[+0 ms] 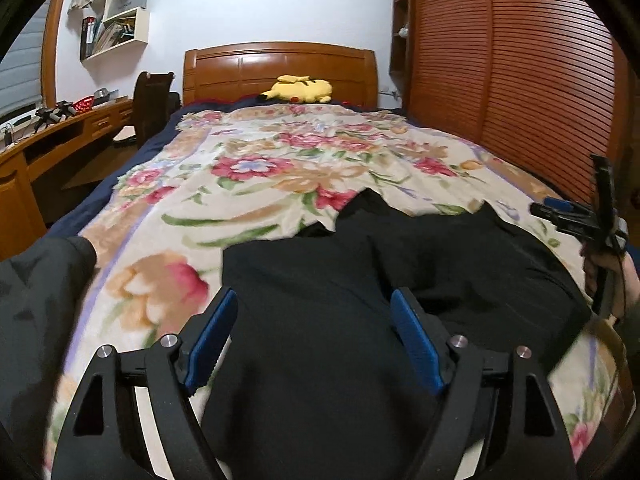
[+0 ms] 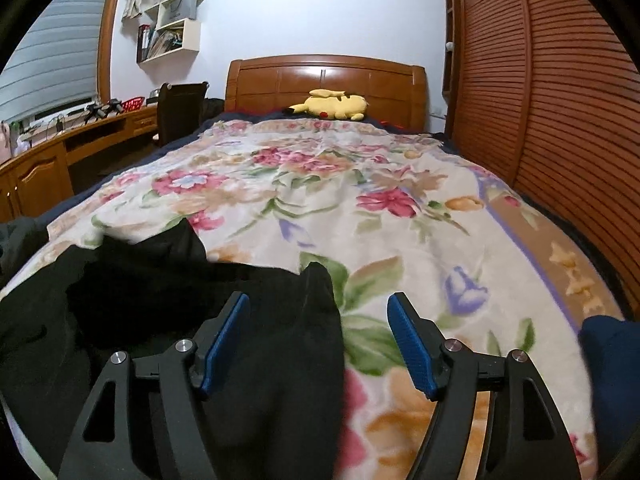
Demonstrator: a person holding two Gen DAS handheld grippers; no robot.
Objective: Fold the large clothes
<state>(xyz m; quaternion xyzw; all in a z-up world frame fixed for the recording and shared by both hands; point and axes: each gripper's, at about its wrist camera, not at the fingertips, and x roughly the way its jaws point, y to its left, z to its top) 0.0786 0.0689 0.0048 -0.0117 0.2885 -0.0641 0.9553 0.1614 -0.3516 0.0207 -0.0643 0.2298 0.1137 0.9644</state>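
Observation:
A large black garment (image 1: 360,288) lies spread on the floral blanket (image 1: 248,168) at the near end of the bed. My left gripper (image 1: 314,300) is open, its blue pads above the garment's middle, holding nothing. The right gripper shows at the right edge of the left wrist view (image 1: 576,220), held in a hand. In the right wrist view the garment (image 2: 160,300) fills the lower left. My right gripper (image 2: 318,304) is open over the garment's right edge, one pad over cloth, the other over the blanket (image 2: 400,220).
A yellow plush toy (image 1: 300,90) lies by the wooden headboard (image 1: 280,68). A slatted wooden wardrobe (image 1: 500,72) runs along the right of the bed. A desk (image 1: 60,132) and dark chair (image 1: 150,104) stand on the left. Another dark cloth (image 1: 36,304) lies at the near left.

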